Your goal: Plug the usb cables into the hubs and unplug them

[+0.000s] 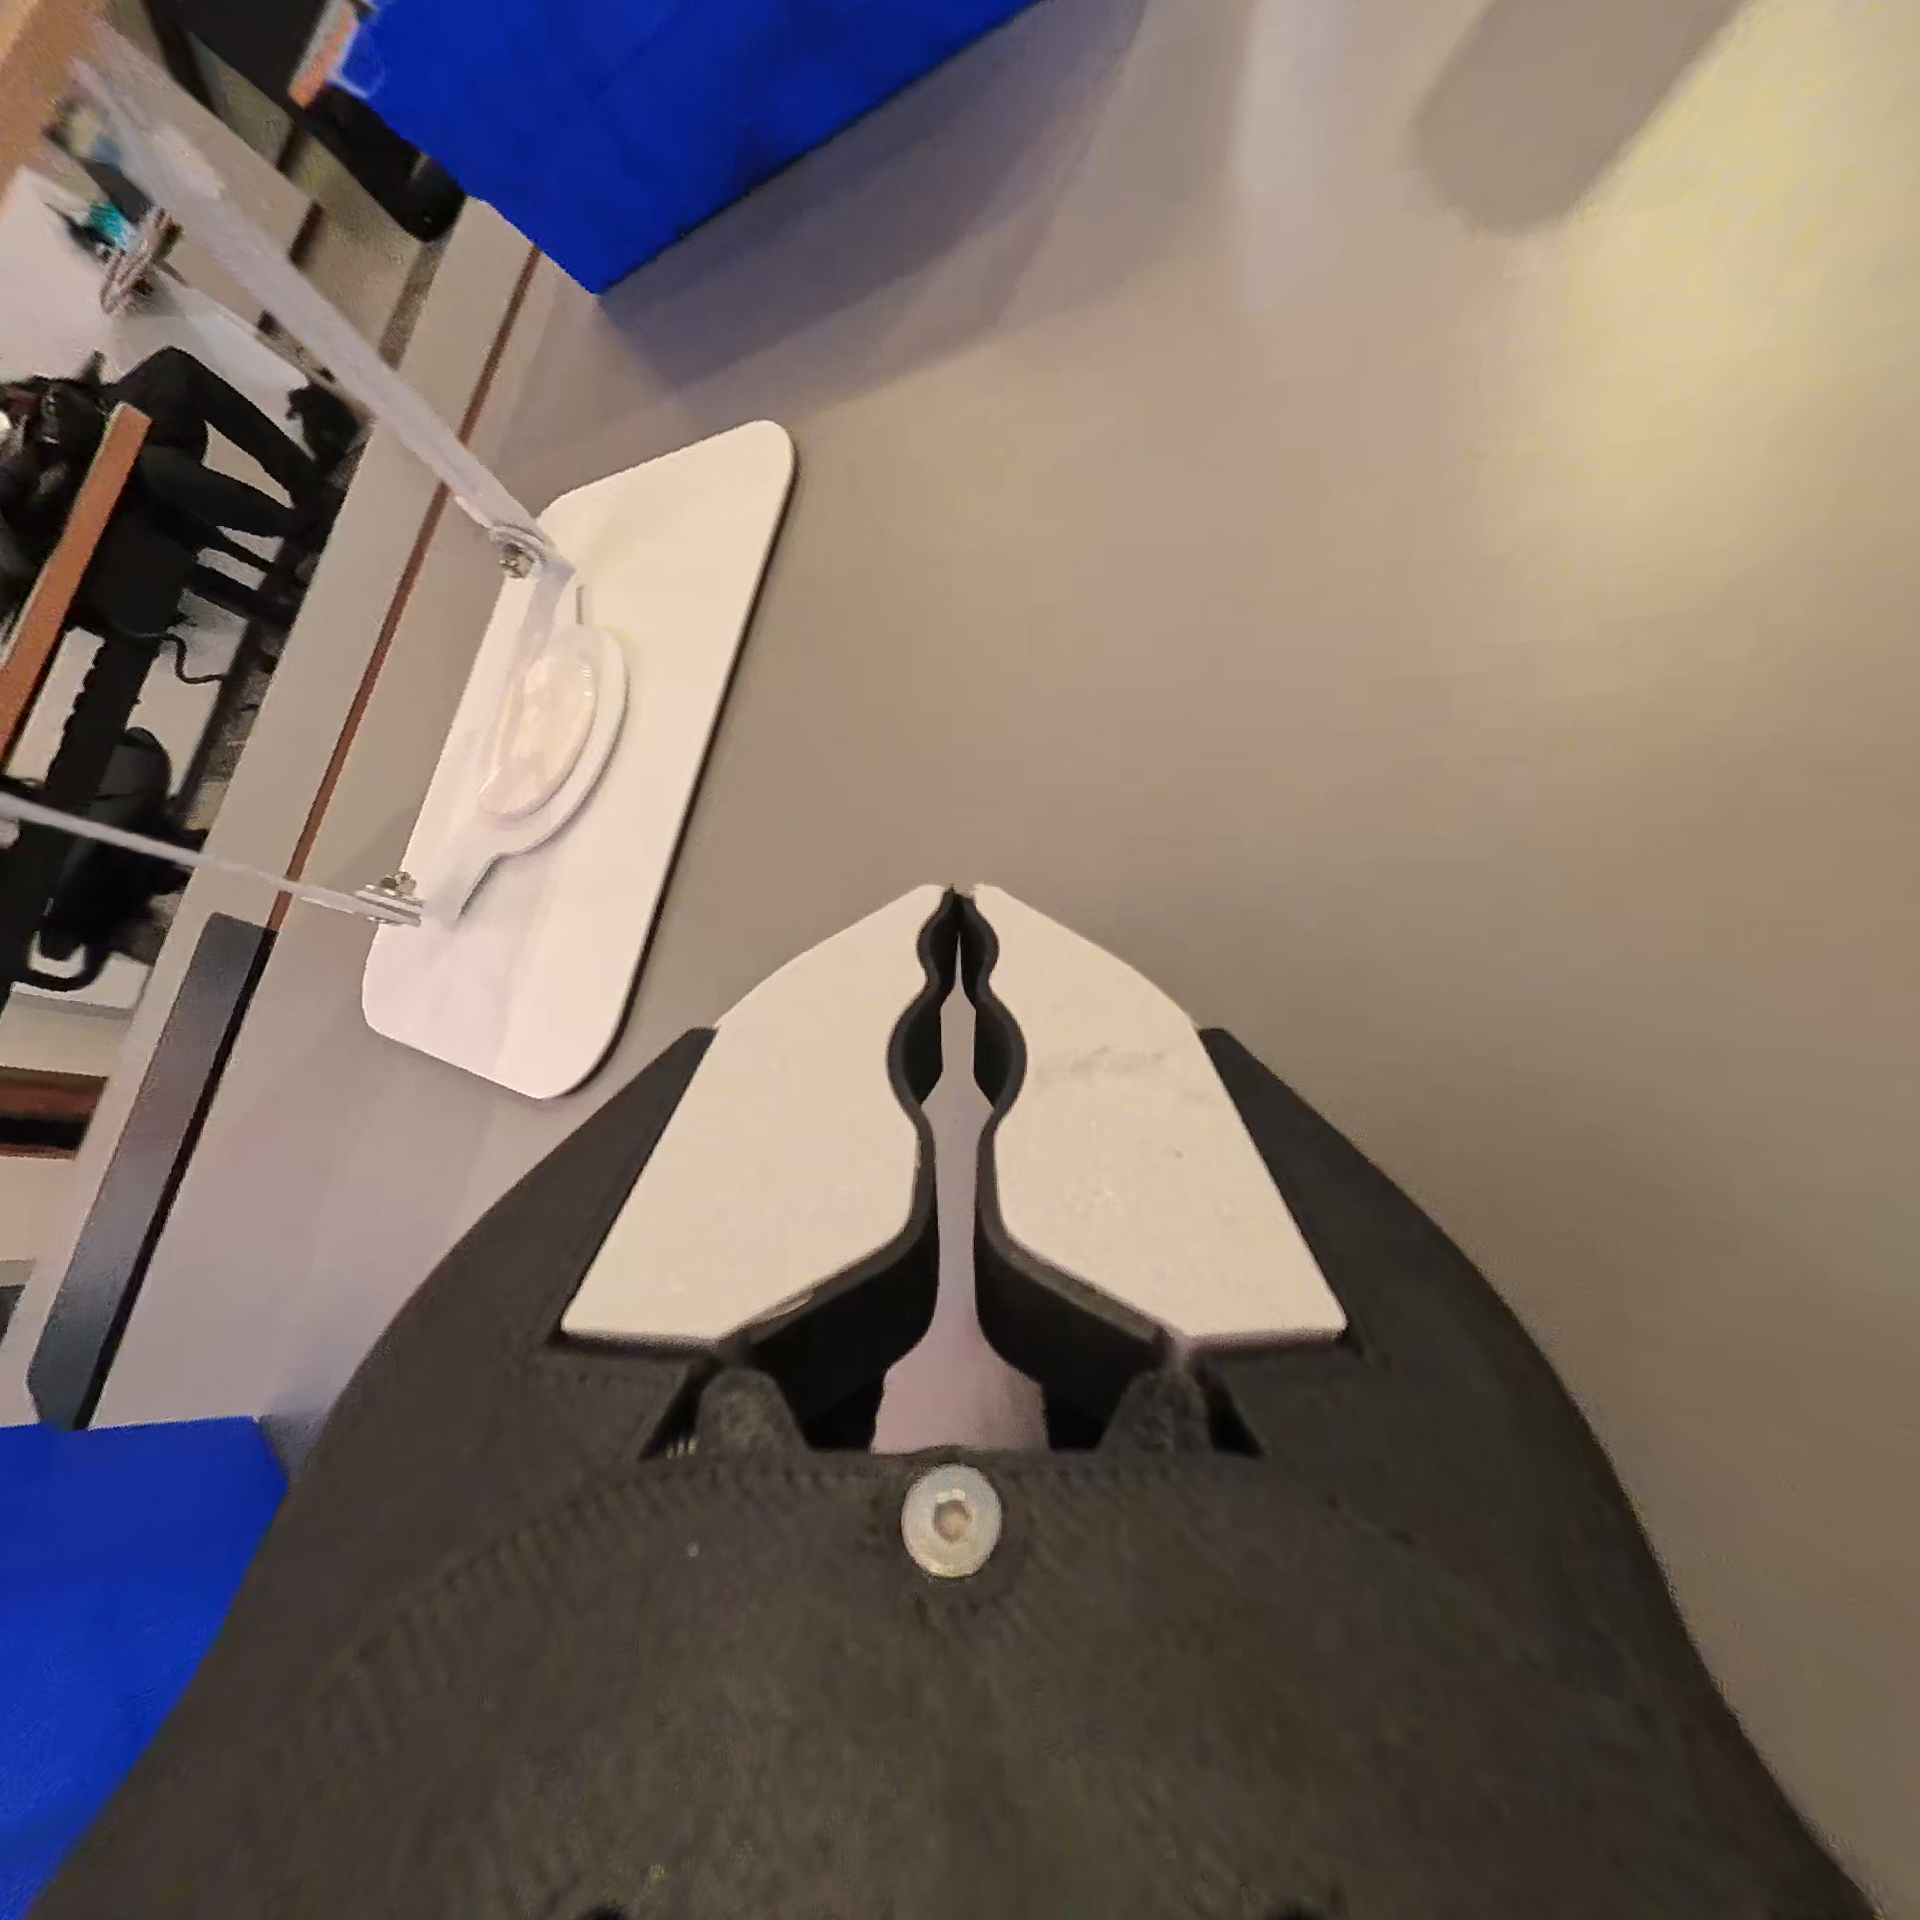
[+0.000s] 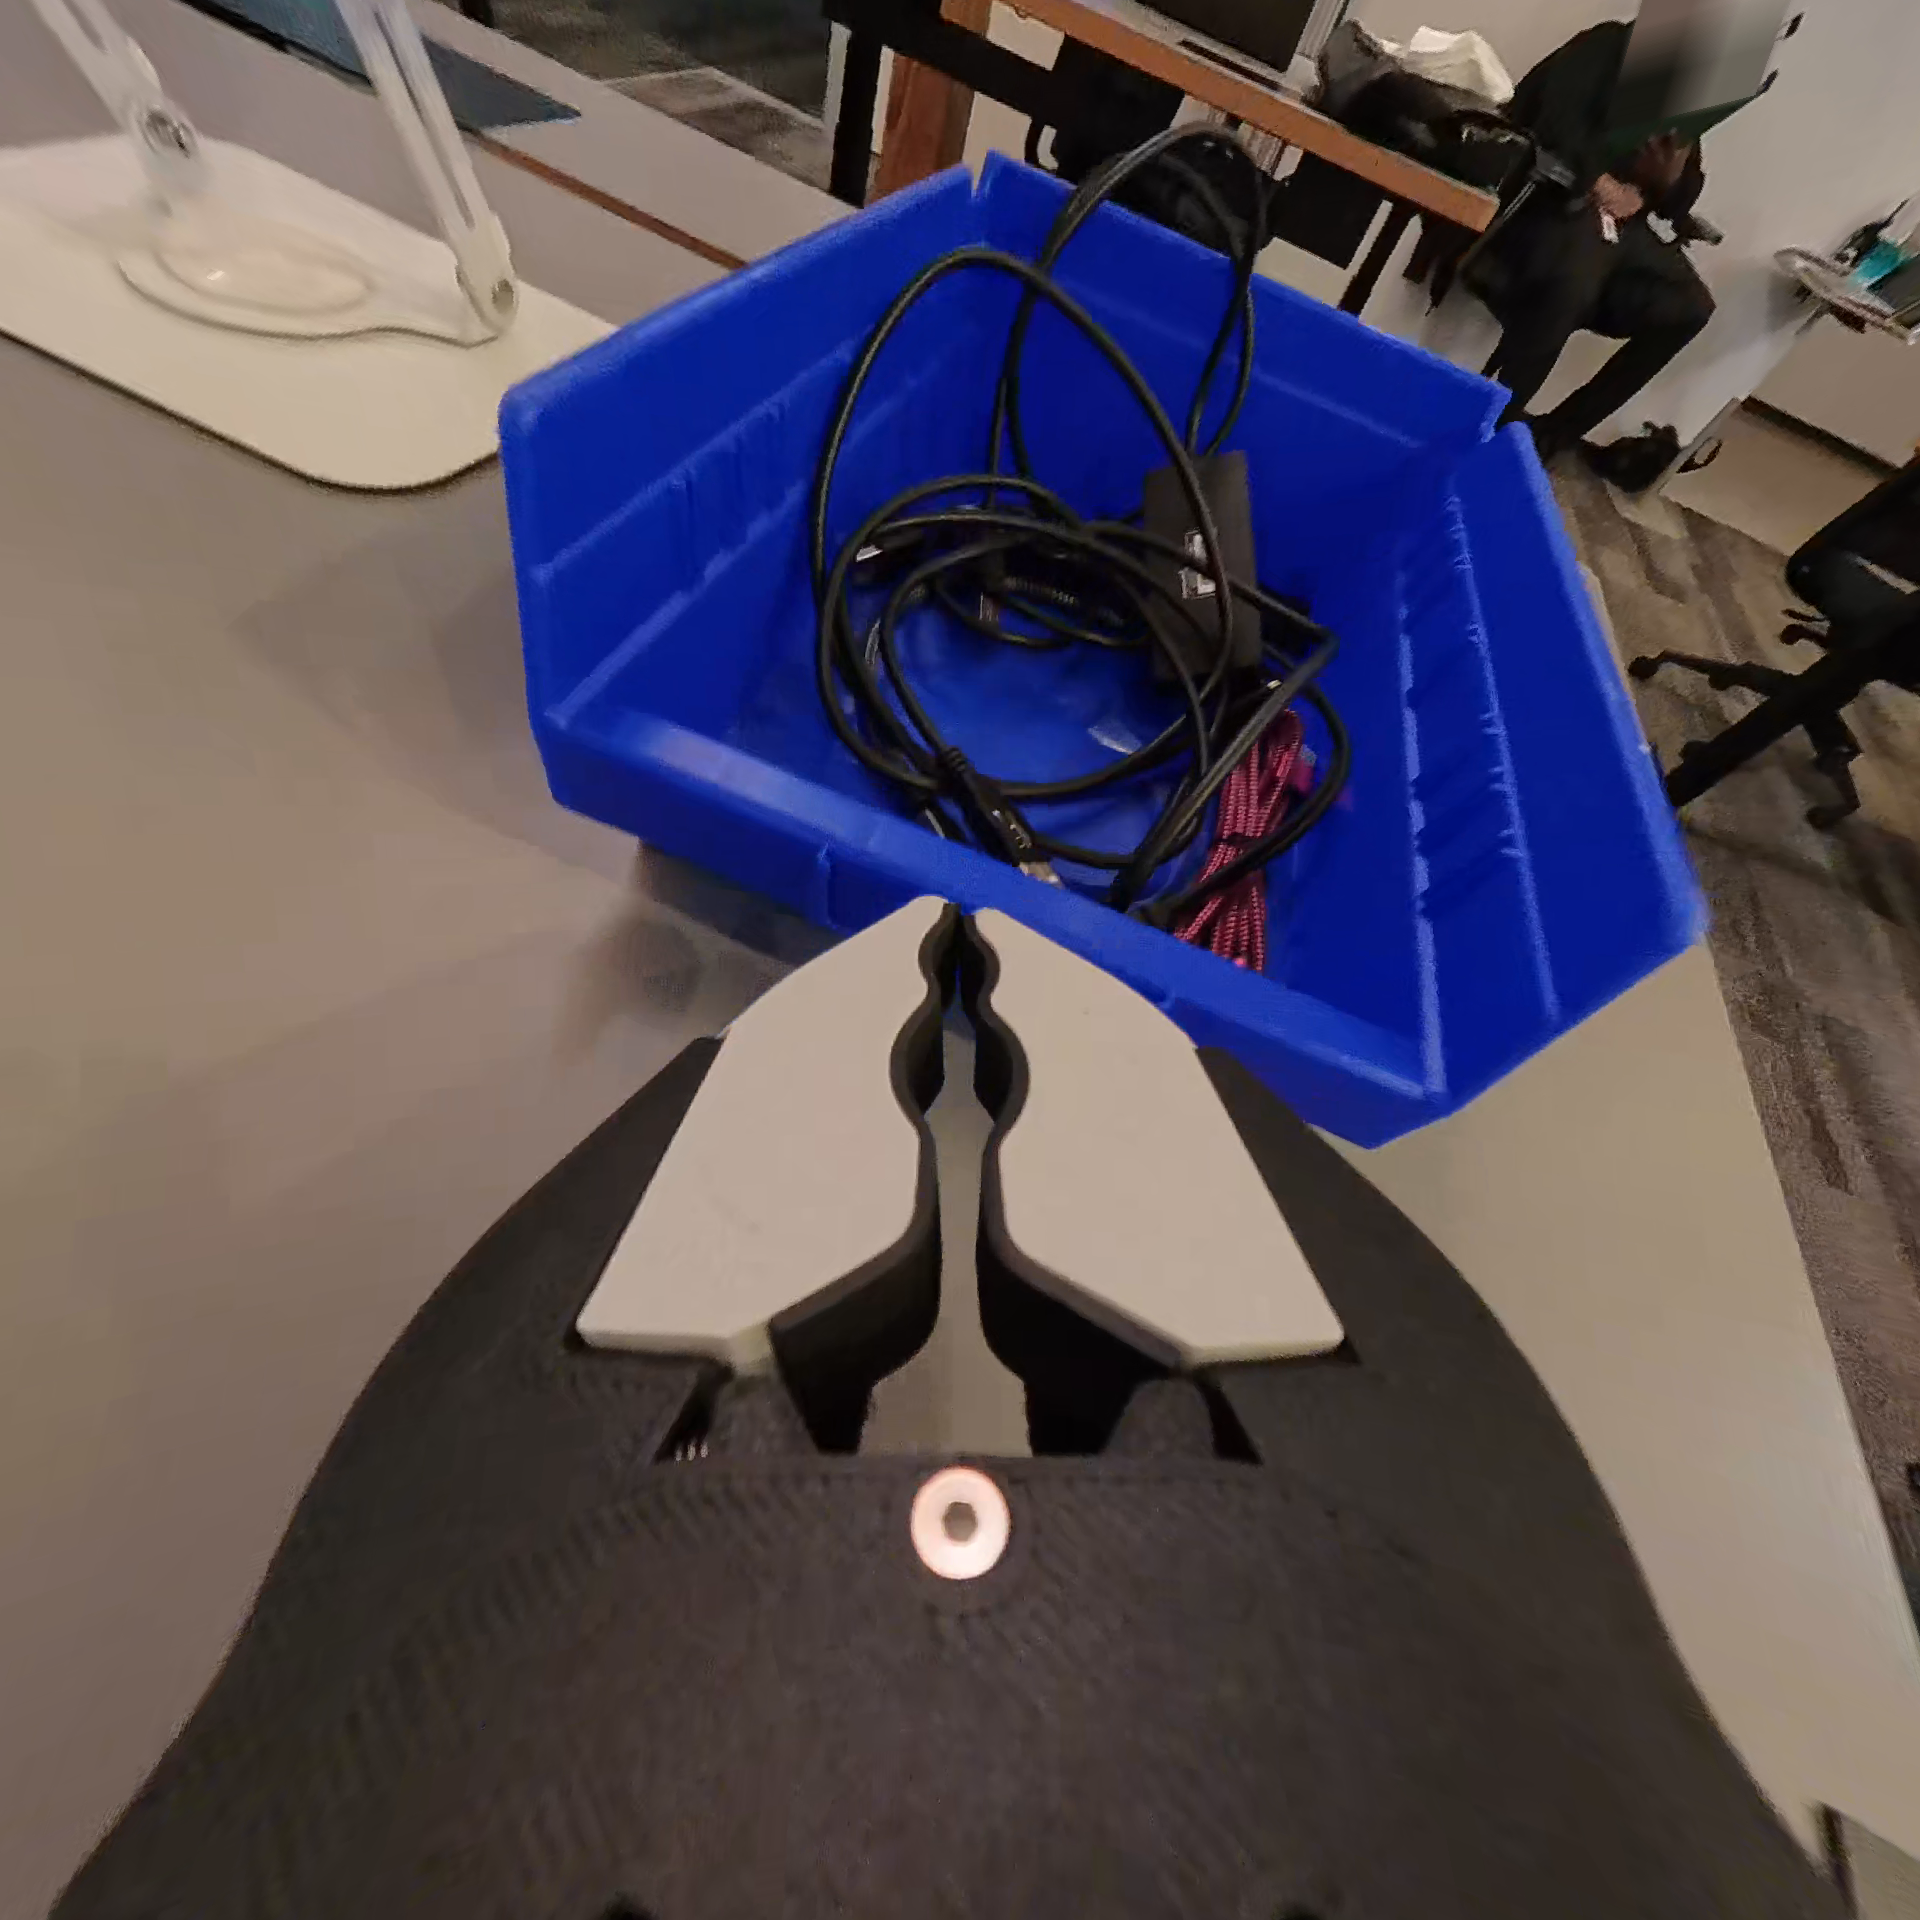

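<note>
In the right wrist view a blue bin (image 2: 665,499) stands on the grey table and holds a tangle of black USB cables (image 2: 935,582), a black hub (image 2: 1205,551) and a coiled pink braided cable (image 2: 1257,831). My right gripper (image 2: 961,914) is shut and empty, just in front of the bin's near wall. In the left wrist view my left gripper (image 1: 961,891) is shut and empty, above bare grey table (image 1: 1351,727). A blue bin (image 1: 644,114) shows at the top of that view and another blue bin's corner (image 1: 114,1621) at the lower left.
A white stand base (image 1: 644,644) with clear arms (image 1: 301,301) sits left of my left gripper; it also shows in the right wrist view (image 2: 260,343) at top left. The table edge (image 2: 1787,1195) runs close on the right. Beyond are a wooden desk (image 2: 1247,104), office chairs (image 2: 1829,644) and a seated person (image 2: 1621,229).
</note>
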A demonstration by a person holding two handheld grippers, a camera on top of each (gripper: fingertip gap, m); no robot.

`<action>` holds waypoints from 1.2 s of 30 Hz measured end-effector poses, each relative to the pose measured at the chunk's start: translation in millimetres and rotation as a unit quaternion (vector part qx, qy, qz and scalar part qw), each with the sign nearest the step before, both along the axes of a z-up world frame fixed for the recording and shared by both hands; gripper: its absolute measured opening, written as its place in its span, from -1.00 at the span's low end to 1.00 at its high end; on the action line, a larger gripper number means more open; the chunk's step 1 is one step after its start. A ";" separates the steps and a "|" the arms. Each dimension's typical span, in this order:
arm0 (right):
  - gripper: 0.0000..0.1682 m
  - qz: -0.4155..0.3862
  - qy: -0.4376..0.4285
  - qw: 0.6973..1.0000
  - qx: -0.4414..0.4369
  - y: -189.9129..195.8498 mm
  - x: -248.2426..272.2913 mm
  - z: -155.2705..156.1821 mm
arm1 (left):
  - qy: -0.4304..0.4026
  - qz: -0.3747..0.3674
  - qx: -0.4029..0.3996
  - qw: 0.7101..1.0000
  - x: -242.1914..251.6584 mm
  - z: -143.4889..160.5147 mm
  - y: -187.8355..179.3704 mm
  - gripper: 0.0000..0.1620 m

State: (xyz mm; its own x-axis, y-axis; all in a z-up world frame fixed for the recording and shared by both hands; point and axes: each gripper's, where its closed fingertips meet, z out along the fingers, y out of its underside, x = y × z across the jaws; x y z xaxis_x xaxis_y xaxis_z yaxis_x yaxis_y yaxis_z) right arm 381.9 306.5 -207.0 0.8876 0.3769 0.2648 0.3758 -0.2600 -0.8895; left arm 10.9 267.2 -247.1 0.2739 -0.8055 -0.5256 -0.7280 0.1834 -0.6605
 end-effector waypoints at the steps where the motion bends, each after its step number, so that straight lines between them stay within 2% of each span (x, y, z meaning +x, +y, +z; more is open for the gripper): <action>1: -1.00 0.005 -0.003 1.000 -0.003 -0.3 -3.0 -5.6 | 0.006 -0.001 0.002 1.000 0.2 -3.0 -2.6 -1.00; 19: -1.00 0.026 -0.139 0.987 -0.079 1.8 -18.2 -45.6 | 0.024 0.017 0.021 0.999 -7.8 -9.0 -11.5 -1.00; 28: -1.00 0.026 -0.140 0.987 -0.081 1.6 -17.9 -46.2 | 0.023 0.018 0.021 0.999 -7.8 -9.0 -11.4 -1.00; 36: -1.00 0.016 -0.099 0.993 -0.064 2.1 -12.9 -35.4 | 0.027 0.029 0.034 0.999 -14.3 -8.5 -15.3 -1.00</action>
State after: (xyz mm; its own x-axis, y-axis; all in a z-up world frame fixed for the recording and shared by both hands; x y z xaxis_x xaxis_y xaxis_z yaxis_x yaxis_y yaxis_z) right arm 369.0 308.6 -242.4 0.8099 0.4458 0.3813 0.5502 -0.3517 -0.7574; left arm -3.3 251.9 -255.6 0.2893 -0.7509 -0.5937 -0.7733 0.1823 -0.6073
